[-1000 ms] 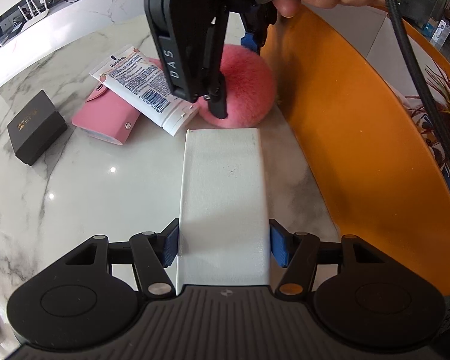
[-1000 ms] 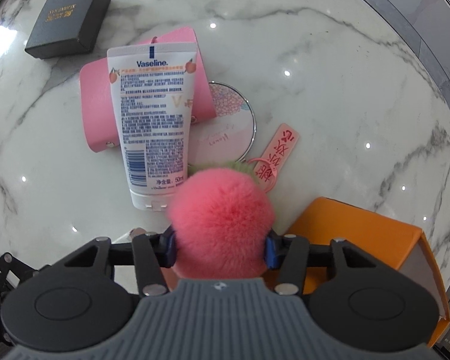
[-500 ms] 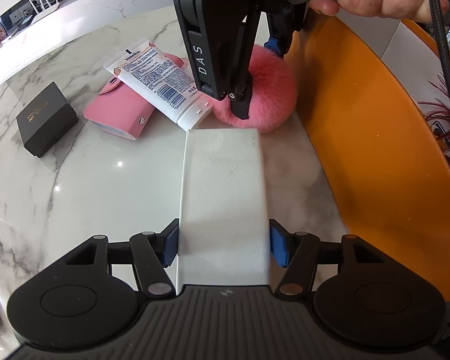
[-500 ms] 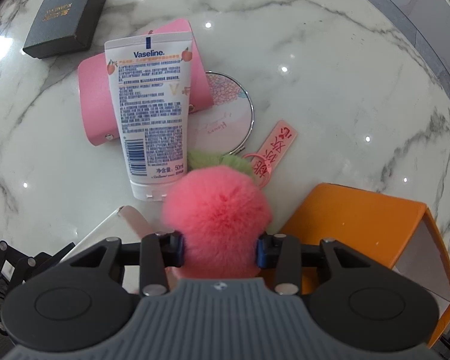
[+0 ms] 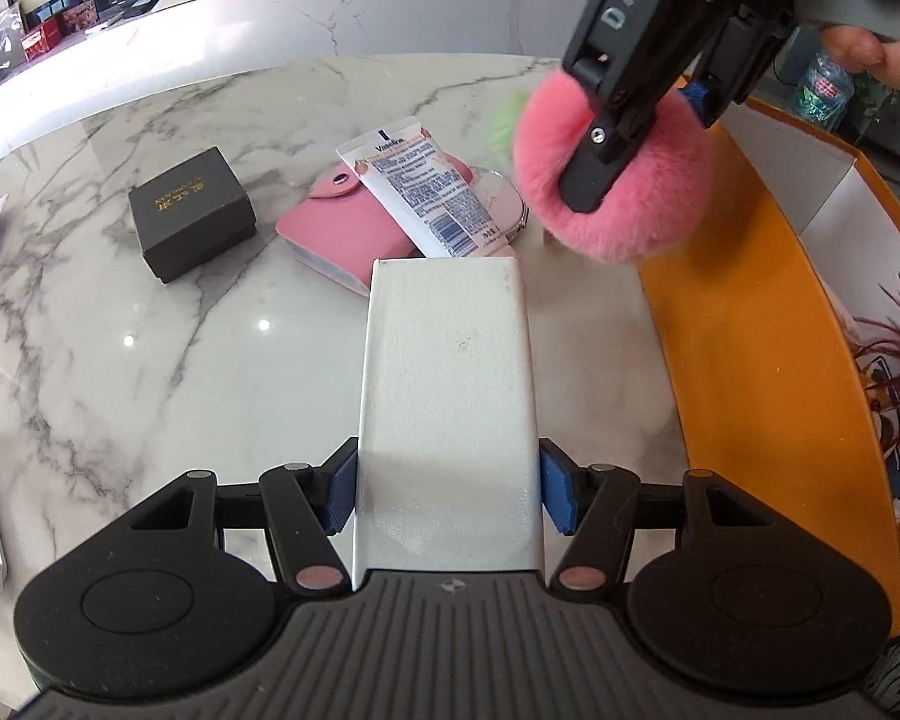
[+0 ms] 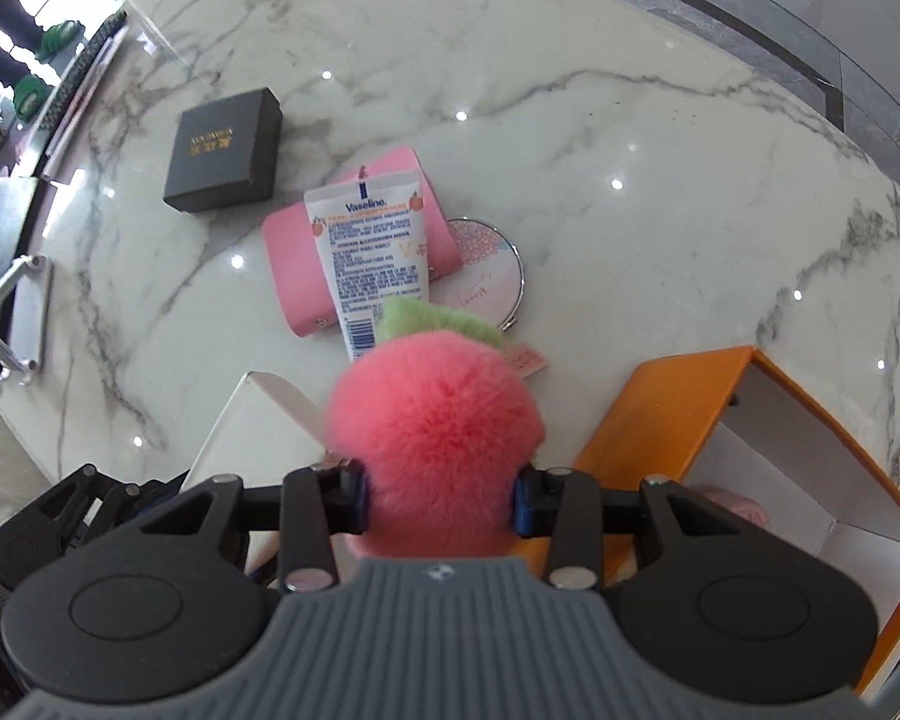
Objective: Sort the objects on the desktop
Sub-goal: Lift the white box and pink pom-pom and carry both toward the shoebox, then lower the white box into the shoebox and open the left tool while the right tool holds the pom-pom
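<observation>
Right hand-held gripper (image 6: 438,498) closed on fluffy pink pompom charm (image 6: 435,438), lifted off marble table (image 6: 630,120), lower centre. Left hand-held gripper (image 5: 447,495) clamps flat white box (image 5: 447,372). Step: carry. Next, probably: over open orange storage box (image 6: 666,414), lower right, release.

Left gripper (image 5: 447,495) level, fingers clamped at 9 and 3 o'clock; right gripper (image 6: 439,495) raised, tilted down, fingers likewise closed on a load

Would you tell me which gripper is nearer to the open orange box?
Right. The right gripper, clamping the fluffy pink pom-pom, hangs beside the orange box; the left gripper sits farther away.
</observation>
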{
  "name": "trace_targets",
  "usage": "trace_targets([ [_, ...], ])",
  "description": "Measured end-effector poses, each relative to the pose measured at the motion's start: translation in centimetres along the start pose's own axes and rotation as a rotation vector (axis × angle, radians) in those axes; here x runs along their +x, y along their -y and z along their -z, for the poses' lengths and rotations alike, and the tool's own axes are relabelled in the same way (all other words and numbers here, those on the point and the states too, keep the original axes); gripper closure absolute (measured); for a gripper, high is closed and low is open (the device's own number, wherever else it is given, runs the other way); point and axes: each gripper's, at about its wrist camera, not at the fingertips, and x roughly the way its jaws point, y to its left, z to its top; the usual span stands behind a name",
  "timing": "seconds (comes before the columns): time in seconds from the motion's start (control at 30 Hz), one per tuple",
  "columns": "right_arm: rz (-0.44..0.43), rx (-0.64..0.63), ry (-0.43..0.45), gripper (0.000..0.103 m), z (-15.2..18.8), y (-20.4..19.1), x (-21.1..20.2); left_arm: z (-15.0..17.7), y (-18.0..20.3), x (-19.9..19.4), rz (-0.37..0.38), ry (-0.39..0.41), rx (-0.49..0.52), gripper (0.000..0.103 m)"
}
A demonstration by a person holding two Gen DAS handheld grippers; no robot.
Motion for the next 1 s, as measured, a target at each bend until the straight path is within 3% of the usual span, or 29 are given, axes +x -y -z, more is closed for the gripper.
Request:
trace_targets([
  [0.2, -0.080, 0.067, 0.102, 0.060, 1.5, 2.9, -5.3, -2.0, -0.5, -2.6, 0.041, 0.060, -0.068, 0.034],
  [0.57, -0.218, 0.207, 0.236, 0.060, 6.4, 10.1, -11.4, -6.4, 2.9, -4.9, 0.037, 0.141, -0.004, 0.034],
  [0.73, -0.234, 0.250, 0.281, 0.060, 10.0, 13.2, -12.4, -9.7, 6.2, -5.6, 0.060, 0.178, 0.191, 0.034],
  [0.87, -0.251, 0.280, 0.271, 0.060, 13.3, 15.6, -11.9, -11.7, 10.5, -5.4, -0.018, 0.223, 0.433, 0.033],
  [1.0, -0.256, 0.309, 0.269, 0.060, 16.0, 17.6, -11.1, -12.5, 15.2, -4.4, -0.040, 0.234, 0.644, 0.033],
])
